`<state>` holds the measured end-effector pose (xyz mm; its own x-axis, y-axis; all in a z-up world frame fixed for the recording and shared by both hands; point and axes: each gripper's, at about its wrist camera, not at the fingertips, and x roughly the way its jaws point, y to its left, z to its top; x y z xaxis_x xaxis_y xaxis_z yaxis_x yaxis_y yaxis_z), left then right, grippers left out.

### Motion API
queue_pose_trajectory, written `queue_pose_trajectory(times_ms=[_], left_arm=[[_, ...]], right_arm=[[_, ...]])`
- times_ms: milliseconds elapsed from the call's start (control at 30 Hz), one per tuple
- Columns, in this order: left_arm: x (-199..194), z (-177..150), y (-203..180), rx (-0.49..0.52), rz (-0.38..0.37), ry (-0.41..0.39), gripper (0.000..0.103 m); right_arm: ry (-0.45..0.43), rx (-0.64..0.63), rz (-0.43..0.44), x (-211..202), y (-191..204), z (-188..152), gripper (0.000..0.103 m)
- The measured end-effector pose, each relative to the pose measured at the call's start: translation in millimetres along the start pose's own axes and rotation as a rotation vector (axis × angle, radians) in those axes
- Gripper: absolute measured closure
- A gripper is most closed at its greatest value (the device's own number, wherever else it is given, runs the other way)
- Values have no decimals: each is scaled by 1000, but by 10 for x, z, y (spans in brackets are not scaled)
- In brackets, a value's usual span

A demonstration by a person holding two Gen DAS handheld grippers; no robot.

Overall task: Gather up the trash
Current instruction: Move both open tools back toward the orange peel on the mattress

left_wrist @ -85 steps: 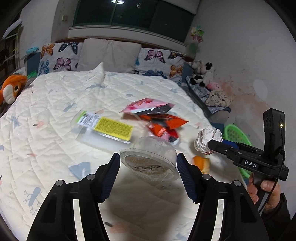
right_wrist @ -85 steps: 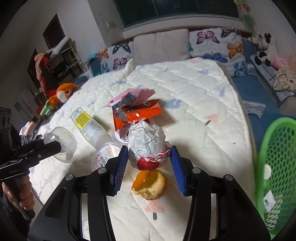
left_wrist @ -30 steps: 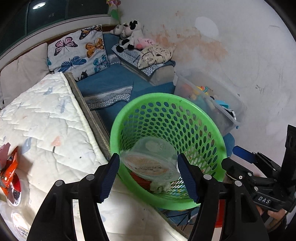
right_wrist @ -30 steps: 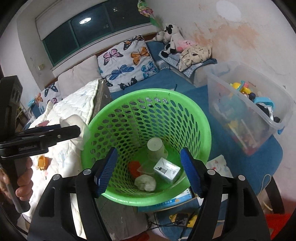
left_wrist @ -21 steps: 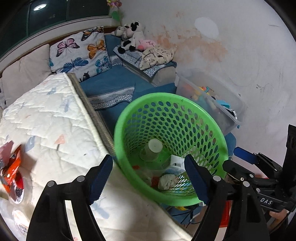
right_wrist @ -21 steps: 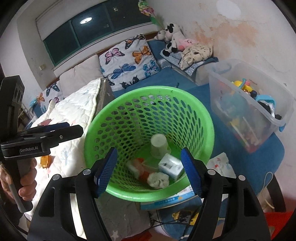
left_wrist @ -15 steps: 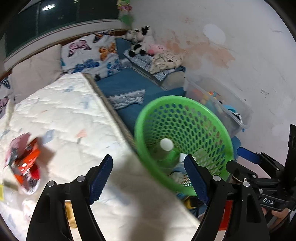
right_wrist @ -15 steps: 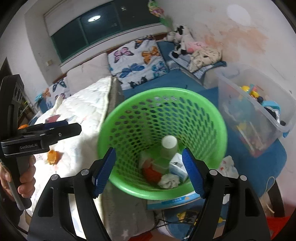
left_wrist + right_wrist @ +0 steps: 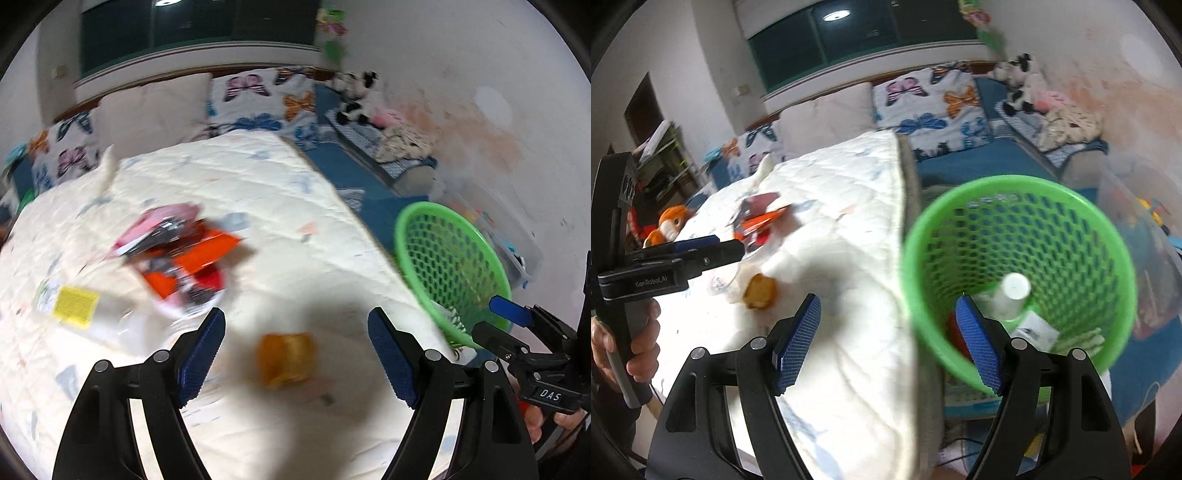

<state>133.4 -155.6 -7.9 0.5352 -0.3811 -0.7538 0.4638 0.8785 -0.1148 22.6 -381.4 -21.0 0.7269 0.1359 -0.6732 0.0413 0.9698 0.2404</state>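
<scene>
**Left-wrist view: both tongs empty, trash split between bed and basket**

Left-wrist view showed the left gripper (image 9: 295,354) over the white quilted bed (image 9: 258,192), its blue-padded jaws standing wide apart after having just opened further, with nothing pinched between them. Beyond the gap, blurred, lay an orange-brown lump of food scrap (image 9: 286,356) on the quilt, in shadow. Farther up the bed sat a loose heap of wrappers (image 9: 181,251): a pink one on top, shiny orange-red ones beneath, resting partly on a round clear lid. To the left of the heap lay a clear plastic bottle (image 9: 77,310) with a yellow label, on its side. All of these were smeared by motion, so finer print could not be read.

Off the bed's right edge stood the green basket (image 9: 406,236), a round perforated plastic bin.

The right-wrist view looked over the bed's corner. The right gripper (image 9: 888,339) also had its jaws parted wide, having just been opening, and gripped nothing; one finger hung over the quilt, the other over the basket's rim. Inside the basket lay collected trash: a white paper cup (image 9: 1014,291) on its side, a small white carton (image 9: 1038,330), something red, and crumpled pale material. The left gripper appeared at that view's left edge, gripped by a hand (image 9: 635,350), near the food scrap.
</scene>
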Motion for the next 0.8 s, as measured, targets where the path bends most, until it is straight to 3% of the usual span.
queue_pose_trajectory(times_ms=[400,800], left_arm=[[-328,-338,812,-144,78,-29,26],[-398,-582,1140,-196,92,-20,26]], right_arm=[[79,-113,139,480,834,5,27],[145,-136,152,963,1182,-44,30]])
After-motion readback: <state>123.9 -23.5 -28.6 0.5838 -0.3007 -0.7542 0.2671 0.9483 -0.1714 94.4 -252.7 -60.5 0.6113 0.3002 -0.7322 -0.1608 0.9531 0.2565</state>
